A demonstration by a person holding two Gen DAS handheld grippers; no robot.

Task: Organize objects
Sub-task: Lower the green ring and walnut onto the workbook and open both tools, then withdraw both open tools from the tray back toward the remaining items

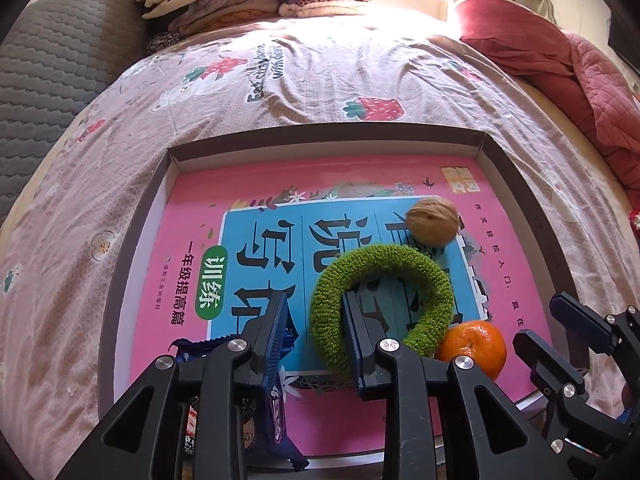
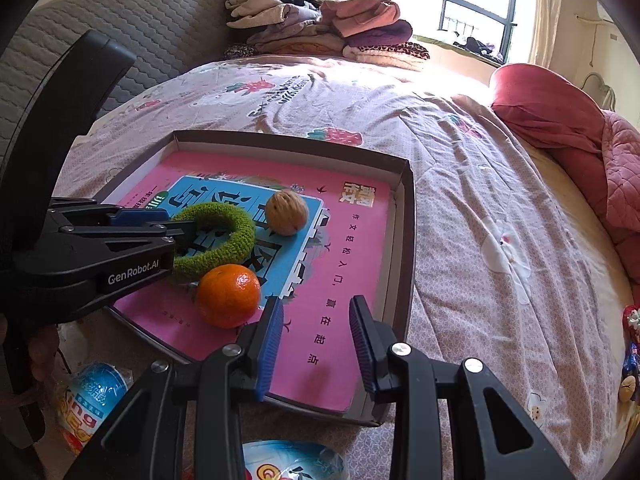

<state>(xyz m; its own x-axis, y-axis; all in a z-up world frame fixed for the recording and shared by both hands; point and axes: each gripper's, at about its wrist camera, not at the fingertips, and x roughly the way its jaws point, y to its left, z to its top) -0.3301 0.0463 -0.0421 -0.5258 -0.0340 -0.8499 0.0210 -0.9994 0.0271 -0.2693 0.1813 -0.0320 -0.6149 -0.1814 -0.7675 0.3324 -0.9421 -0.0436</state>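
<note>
The green hair tie lies flat on the pink book inside the shallow box, in the lower middle of the left wrist view. The left gripper straddles its near-left arc. 1 finger stands inside the hole, against the inner side of the band. The other finger stands outside, to the left in the frame, with a strip of book showing between its pad and the wool. So the jaws are partly open around the band and not pinching it.

The tie is nearly round, a little wider across the frame than up it, so it offers no real long axis. What matters is that 1 finger is threaded through it.

The tangerine touches the tie at the lower right, and the walnut sits just beyond its far edge.

The right gripper hangs over the lower right of the book, its 2 jaws apart with nothing between them. In its own view the tangerine is just left of it and the tie further off to the upper left. The left gripper is plainly the nearer to the tie.

With all 3 small things already in the box, my guess is that the tie is being left there. The inner finger should then come up out of the hole. A sideways pull would likely drag the band against the tangerine.
</note>
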